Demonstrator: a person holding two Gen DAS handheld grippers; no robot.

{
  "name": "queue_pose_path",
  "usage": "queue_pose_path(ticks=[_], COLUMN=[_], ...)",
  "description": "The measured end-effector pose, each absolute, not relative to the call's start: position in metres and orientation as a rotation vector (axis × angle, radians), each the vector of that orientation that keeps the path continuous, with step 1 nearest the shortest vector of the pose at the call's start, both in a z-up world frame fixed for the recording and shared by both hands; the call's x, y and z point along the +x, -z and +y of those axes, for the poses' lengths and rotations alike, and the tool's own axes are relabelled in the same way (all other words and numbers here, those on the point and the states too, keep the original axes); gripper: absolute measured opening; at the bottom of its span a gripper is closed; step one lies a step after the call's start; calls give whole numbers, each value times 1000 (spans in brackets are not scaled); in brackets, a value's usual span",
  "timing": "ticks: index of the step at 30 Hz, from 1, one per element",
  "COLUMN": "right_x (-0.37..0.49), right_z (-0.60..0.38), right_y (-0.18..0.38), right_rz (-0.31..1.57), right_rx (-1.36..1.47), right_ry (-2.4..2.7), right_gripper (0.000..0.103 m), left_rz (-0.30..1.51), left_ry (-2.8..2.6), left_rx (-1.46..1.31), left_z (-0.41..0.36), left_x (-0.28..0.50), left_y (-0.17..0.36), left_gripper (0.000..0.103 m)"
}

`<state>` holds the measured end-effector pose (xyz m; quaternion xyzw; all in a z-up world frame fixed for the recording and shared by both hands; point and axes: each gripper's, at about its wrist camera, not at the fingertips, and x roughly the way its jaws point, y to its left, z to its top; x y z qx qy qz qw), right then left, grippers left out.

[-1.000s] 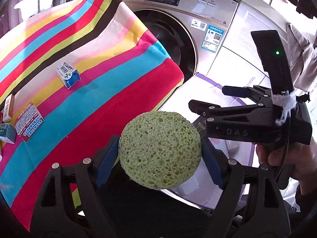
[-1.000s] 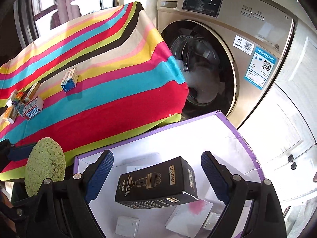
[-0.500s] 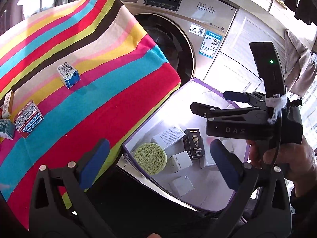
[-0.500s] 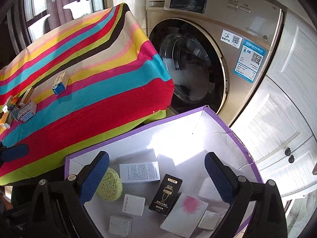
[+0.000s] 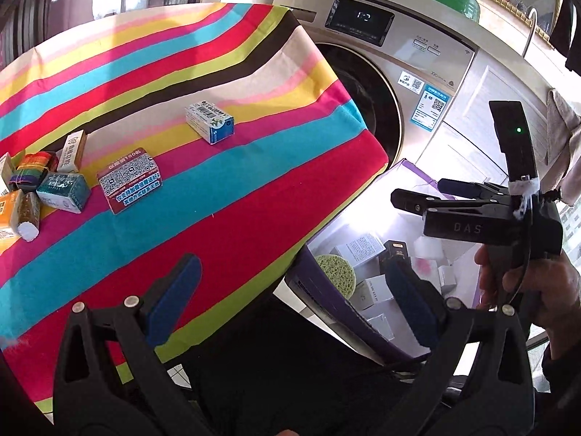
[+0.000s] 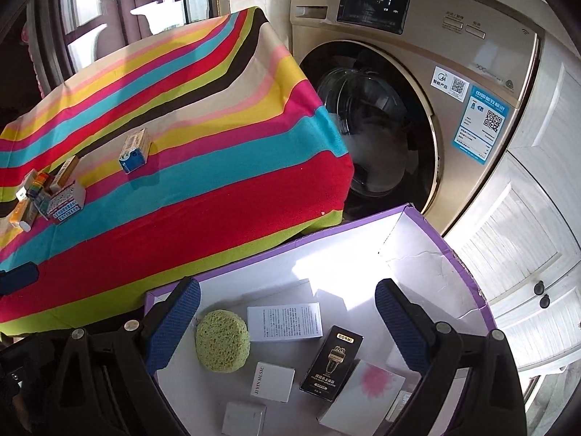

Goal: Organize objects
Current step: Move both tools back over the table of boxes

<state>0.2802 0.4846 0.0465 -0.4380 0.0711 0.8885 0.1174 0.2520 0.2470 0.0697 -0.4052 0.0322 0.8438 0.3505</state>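
**Sponge and black carton lying in the purple-rimmed box, both my grippers empty**

I am holding my left gripper (image 5: 290, 301) over the edge of the striped tablecloth (image 5: 225, 196), its jaws having just been opening and now standing wide with nothing between the blue pads. My right gripper (image 6: 287, 323) is hanging over the purple-rimmed box (image 6: 454, 254), jaws likewise spread after just opening, gripping nothing.

The green sponge (image 6: 222, 341) is lying on the white box floor near the left wall, a round disc tipped so one face is looking up toward the right wrist camera; being round, it is showing no clear long axis. Beside it the black carton (image 6: 332, 363) is lying flat, its long axis running from the near edge up and slightly right, with the printed top end pointing away from me. A white leaflet box (image 6: 285, 321) is lying crosswise above it, just beside the sponge.

In the left wrist view the box's near wall is cutting off the sponge's lower part, and my right pad is covering part of the black carton. On the cloth, a small blue-and-white carton (image 5: 210, 123) is lying alone, long axis slanting down to the right. The cluster of packets (image 5: 40, 181) at the left edge is running out of frame, and their labels are too small for me to read. My hand (image 5: 526, 290) on the right gripper's handle is partly cropped.
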Motion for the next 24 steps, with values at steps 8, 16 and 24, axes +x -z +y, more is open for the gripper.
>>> queue_pose_path(ticks=[8, 16, 24], right_x=[255, 215, 164], right_z=[445, 404, 378], right_y=[-51, -55, -62], right_rz=[174, 79, 12], right_rx=[-1316, -1351, -1331], right_ry=[-2692, -2761, -2825], right_gripper=[98, 98, 98], left_rz=[-88, -187, -216], left_ry=[-2348, -2537, -2704], left_rx=[-1054, -1031, -1041], left_z=[180, 119, 53], left_x=[231, 210, 172], left_y=[-63, -57, -56], left_gripper=[102, 97, 97])
